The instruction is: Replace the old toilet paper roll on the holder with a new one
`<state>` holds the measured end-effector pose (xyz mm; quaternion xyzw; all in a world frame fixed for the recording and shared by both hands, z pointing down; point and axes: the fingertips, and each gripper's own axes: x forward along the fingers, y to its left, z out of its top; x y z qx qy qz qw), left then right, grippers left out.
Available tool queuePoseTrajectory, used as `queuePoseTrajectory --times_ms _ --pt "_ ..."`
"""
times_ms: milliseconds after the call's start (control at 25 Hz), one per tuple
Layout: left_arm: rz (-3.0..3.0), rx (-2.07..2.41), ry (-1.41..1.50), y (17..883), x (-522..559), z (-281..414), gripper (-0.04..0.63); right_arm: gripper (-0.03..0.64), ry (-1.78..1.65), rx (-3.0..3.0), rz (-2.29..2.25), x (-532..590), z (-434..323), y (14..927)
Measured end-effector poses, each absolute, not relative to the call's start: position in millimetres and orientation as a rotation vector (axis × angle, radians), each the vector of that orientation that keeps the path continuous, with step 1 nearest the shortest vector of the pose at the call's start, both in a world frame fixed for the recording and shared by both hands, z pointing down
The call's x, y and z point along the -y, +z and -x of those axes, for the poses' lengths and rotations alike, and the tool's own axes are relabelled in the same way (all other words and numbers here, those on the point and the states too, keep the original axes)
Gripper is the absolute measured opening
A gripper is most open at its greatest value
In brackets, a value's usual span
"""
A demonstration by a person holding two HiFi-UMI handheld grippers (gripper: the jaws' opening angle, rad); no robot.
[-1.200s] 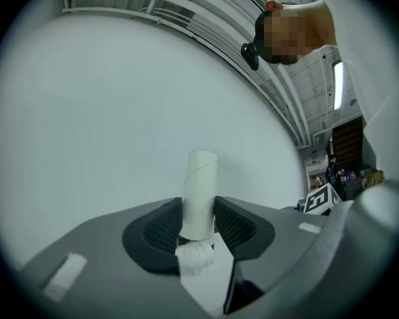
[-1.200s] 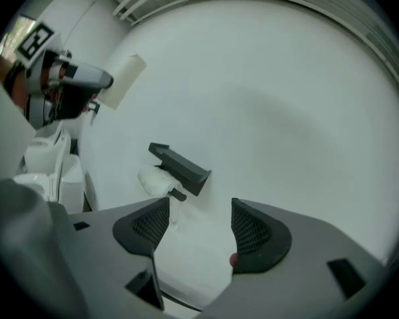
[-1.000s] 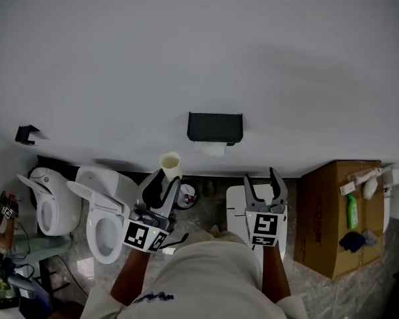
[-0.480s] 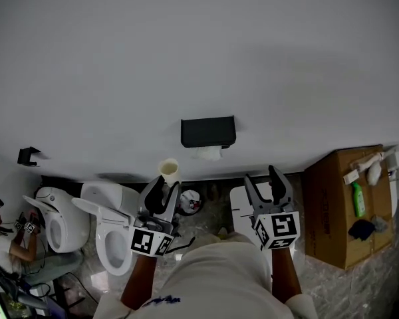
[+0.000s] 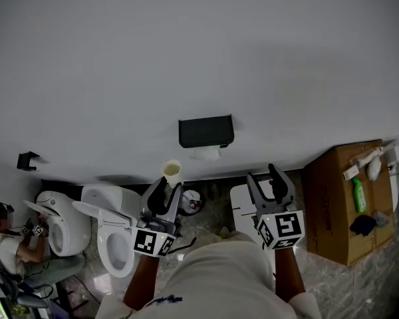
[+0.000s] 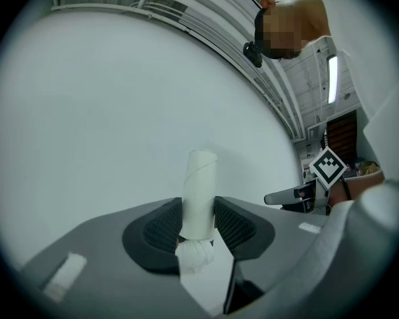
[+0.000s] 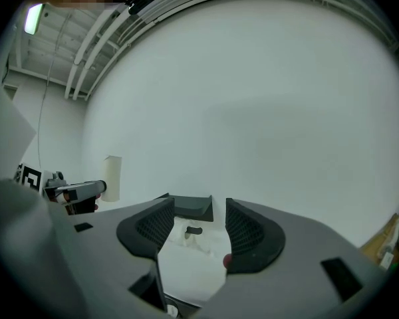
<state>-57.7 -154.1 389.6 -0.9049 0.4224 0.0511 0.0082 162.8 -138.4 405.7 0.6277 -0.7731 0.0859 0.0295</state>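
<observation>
Right gripper shift: against the frame a second back, the right gripper [image 5: 264,178] sits a little higher and its marker cube has rolled; its jaws have just been closing slightly with nothing between them.
Right gripper grip: spread and empty.
Right gripper aim: its own view frames the holder [image 5: 206,131] between the jaws, well apart, probably lined up for work there.
Left gripper [image 5: 166,189]: pinches the cardboard tube [image 6: 199,191] upright between its pads.
Tube position: below and left of the holder, likely kept aside as the spent core.
Holder: black, on the white wall, with white paper [image 5: 205,153] showing beneath it.
New roll: none shows in any view.
Stage: old core seems off; fresh roll not yet fetched.
</observation>
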Motion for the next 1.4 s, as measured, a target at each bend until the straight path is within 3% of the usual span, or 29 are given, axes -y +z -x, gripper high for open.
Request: queuePoseTrajectory --times_ms 1400 --pt "2.82 -1.299 0.156 381 153 56 0.156 0.018 0.225 2.416 -1.869 137 -150 395"
